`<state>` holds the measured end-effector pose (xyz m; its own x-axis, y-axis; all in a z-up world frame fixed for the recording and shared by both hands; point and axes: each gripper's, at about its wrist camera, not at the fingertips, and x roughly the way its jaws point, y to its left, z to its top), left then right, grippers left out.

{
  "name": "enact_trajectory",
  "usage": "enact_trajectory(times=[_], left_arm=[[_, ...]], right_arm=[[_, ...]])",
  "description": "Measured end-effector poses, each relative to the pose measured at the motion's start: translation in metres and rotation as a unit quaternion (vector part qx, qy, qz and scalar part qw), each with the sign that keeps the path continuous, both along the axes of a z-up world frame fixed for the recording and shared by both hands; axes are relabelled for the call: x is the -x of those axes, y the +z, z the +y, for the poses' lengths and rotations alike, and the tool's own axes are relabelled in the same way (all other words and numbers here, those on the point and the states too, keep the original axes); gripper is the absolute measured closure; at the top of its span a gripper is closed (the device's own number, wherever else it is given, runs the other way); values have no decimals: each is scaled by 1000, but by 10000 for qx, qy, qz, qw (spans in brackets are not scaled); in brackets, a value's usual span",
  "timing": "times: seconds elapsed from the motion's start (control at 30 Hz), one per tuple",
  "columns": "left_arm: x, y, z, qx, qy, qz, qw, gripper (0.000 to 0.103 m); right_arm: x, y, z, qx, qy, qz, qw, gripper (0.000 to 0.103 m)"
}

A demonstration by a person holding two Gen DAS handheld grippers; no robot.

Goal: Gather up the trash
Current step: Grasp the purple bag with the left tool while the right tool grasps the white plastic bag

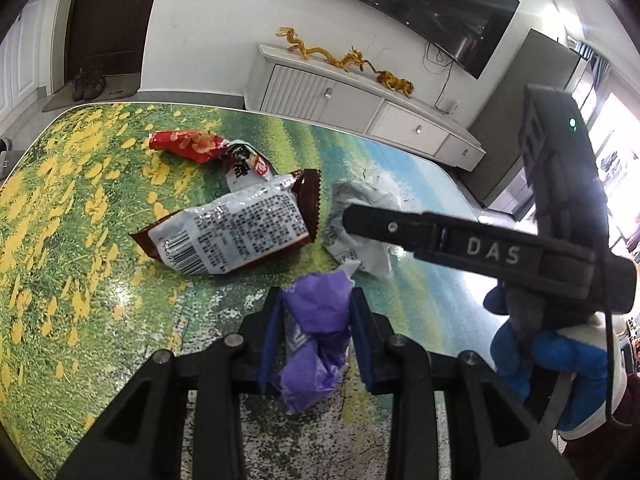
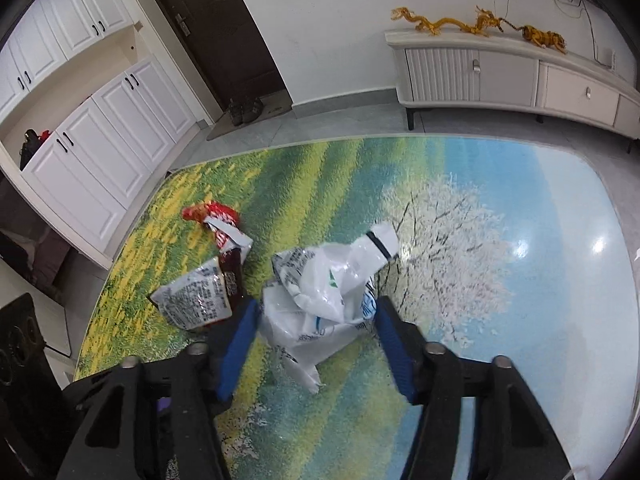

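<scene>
Nearest the left wrist camera, the left gripper (image 1: pixel 316 312) has its blue pads narrowed onto a crumpled purple wrapper (image 1: pixel 314 344), which fills the gap between them and touches both pads. Nearest the right wrist camera, the right gripper (image 2: pixel 316 320) sits at a middling width with a crumpled white plastic bag (image 2: pixel 332 300) between its blue pads; the bag's edges reach both pads, but whether they actually press on it cannot be told.

Largest in the scene is the table (image 1: pixel 80 240), its glossy top printed with a meadow of yellow flowers on the left and blue sky with a white blossoming tree on the right (image 2: pixel 520 240). Beyond its far edge stands a long white cabinet (image 1: pixel 352 100) with golden dragon figures (image 1: pixel 340 56) on top and a dark screen (image 1: pixel 420 0) on the wall above.

The remaining trash lies on the table, in the flower area left of the white bag: a brown and silver snack packet (image 1: pixel 236 228) with a barcode, near the middle, and farther off a red wrapper (image 1: pixel 188 144) touching a small red and white wrapper (image 1: pixel 248 164).

In the left wrist view, the right gripper's black finger (image 1: pixel 400 228) reaches in from the right over the white bag (image 1: pixel 360 220), held by a hand in a blue glove (image 1: pixel 560 356).
</scene>
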<state>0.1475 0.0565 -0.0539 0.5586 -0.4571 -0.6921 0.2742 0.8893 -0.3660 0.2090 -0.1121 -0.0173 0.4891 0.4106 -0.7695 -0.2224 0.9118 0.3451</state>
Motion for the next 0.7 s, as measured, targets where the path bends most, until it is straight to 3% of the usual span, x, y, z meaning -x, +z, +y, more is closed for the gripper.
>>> enact_trajectory(times=[0.3, 0.47, 0.7], left_arm=[[13, 0, 6, -125, 314, -9, 9994, 72], [34, 1, 1, -165, 477, 9, 9987, 73], [68, 28, -9, -243, 707, -345, 9966, 73]], right_arm=[[34, 9, -28, -121, -80, -217, 9997, 62], [69, 22, -49, 96, -73, -459, 9989, 62], [121, 36, -82, 152, -231, -628, 9976, 62]])
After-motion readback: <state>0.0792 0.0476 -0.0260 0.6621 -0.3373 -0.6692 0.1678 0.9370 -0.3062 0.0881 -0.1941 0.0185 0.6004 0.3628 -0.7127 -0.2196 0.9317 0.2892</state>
